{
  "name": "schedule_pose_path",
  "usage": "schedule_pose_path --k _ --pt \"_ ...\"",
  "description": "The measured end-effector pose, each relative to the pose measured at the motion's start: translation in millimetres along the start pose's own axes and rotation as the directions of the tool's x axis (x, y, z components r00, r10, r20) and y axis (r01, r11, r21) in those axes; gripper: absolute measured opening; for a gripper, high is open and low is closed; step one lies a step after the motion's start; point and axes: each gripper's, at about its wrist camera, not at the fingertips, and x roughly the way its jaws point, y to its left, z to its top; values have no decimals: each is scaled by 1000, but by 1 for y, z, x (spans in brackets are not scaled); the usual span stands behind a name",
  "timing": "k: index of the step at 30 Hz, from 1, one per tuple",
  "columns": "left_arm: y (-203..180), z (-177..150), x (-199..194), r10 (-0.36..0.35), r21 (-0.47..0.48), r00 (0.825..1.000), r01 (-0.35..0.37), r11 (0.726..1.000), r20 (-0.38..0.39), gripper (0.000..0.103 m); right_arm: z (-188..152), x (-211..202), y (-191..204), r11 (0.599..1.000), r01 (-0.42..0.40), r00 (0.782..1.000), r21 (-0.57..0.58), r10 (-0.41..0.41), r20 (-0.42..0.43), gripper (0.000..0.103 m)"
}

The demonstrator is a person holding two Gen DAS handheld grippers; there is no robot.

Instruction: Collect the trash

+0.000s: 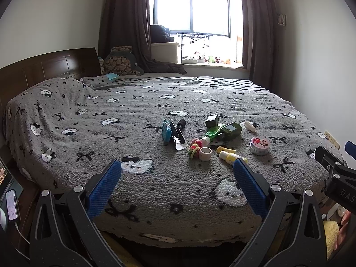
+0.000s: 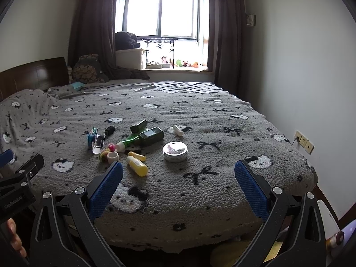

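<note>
I judge nothing collected yet: both my left gripper and right gripper hang spread and empty at the near edge of the grey fleece bedspread, with the scattered clutter of small bottles, tubes and a round silver tin untouched mid-bed.

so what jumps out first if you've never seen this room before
A small heap of clutter sits in the middle of the grey cat-print blanket: a green bottle, a yellow bottle, a round tin and a roll of tape. Behind the bed, the bright window between dark curtains draws the eye. Both the left gripper and the right gripper are open and empty at the near edge of the bed.
</note>
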Motion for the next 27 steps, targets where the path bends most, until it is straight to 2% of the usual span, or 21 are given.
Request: schedule_pose_path --k 27 --pt "-1 1 -1 -1 1 1000 1 1000 8 95 5 -4 1 1000 -8 1000 -3 8 7 100"
